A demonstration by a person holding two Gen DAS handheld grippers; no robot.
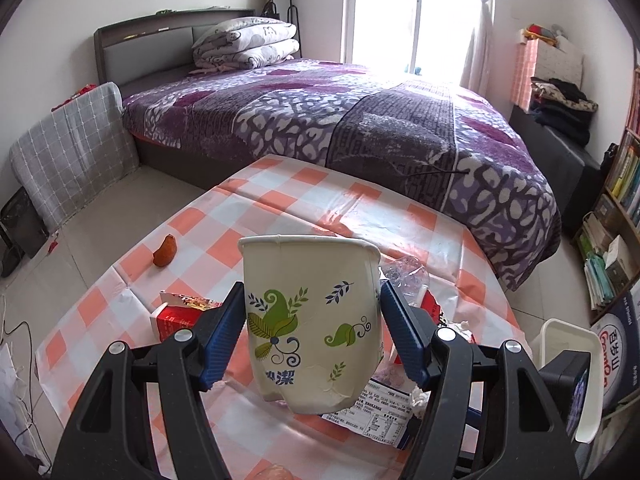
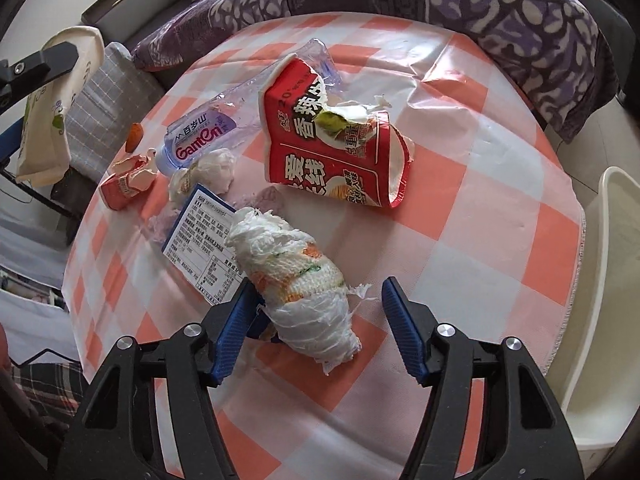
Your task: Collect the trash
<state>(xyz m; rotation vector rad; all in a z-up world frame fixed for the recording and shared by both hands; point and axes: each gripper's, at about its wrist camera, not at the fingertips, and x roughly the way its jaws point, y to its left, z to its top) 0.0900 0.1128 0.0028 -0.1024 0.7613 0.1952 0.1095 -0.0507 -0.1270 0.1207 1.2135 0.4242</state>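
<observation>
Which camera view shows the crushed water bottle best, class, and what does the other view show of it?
The right wrist view: the crushed water bottle lies in full sight on the checked tablecloth, label readable. In the left wrist view only a clear scrap of it peeks out behind the paper cup held in the left gripper.

left claw (image 1: 312,332) | black frame, blue ribbed pads (silver screws)
</observation>
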